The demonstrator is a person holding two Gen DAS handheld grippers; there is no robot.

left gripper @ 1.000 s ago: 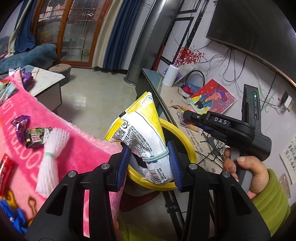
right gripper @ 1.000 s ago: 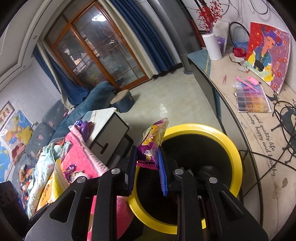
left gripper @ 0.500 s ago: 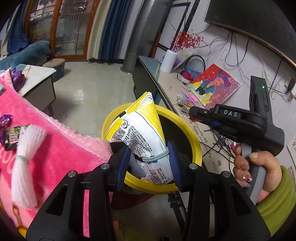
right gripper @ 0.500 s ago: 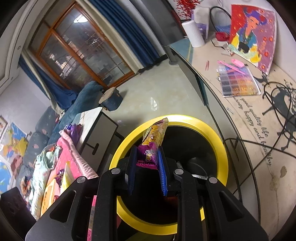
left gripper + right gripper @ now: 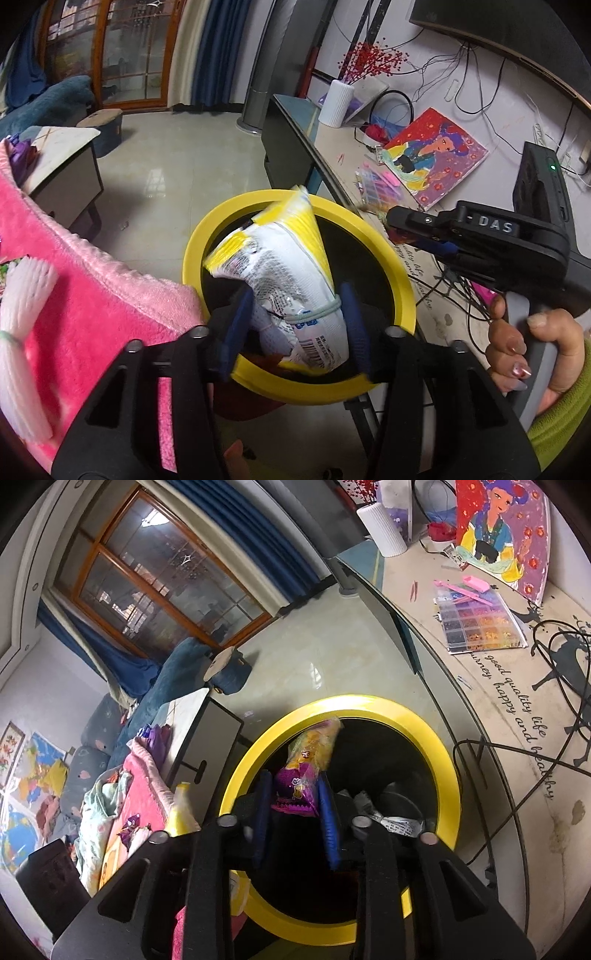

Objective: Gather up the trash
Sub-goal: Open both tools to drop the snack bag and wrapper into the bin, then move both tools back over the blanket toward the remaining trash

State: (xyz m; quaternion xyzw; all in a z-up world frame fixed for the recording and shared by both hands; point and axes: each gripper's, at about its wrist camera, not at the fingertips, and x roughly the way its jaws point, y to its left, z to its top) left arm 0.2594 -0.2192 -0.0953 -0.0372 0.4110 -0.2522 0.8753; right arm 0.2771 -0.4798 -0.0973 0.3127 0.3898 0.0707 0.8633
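Left wrist view – down into a round yellow-rimmed bin (image 5: pixel 402 295), black inside, at centre frame. Between the blue pads of the left hand-held gripper (image 5: pixel 295 328), a white and yellow snack bag (image 5: pixel 284 273) with a pale elastic band around its lower part, tilted with its top toward the far rim and its barcode end low over the near rim. Jaws just opened wider, a sliver of gap beside the left pad – released, not clenched. To the left, a pink blanket (image 5: pixel 92 302) with a white foam fruit net (image 5: pixel 22 314) lying on it at the frame's left edge. At the right edge, a hand (image 5: pixel 532 350) in a green sleeve (image 5: pixel 561 417) around a black grip. Beyond the bin, a tabletop (image 5: pixel 373 155) carrying a white ribbed vase (image 5: pixel 334 105) and a colourful painting (image 5: pixel 432 158).

Right wrist view – over the same bin, its yellow rim (image 5: pixel 448 760) filling the lower middle. Between the pads of the right hand-held gripper (image 5: pixel 294 805), a purple and yellow candy wrapper (image 5: pixel 306 771), upright, leaning toward the upper right, above the bin's dark inside. Jaws likewise just opened, space visible on both sides of the wrapper – let go, not gripping. More wrappers dimly visible at the bin's bottom. Upper right, a bead organiser box (image 5: pixel 480 624) on the tabletop.
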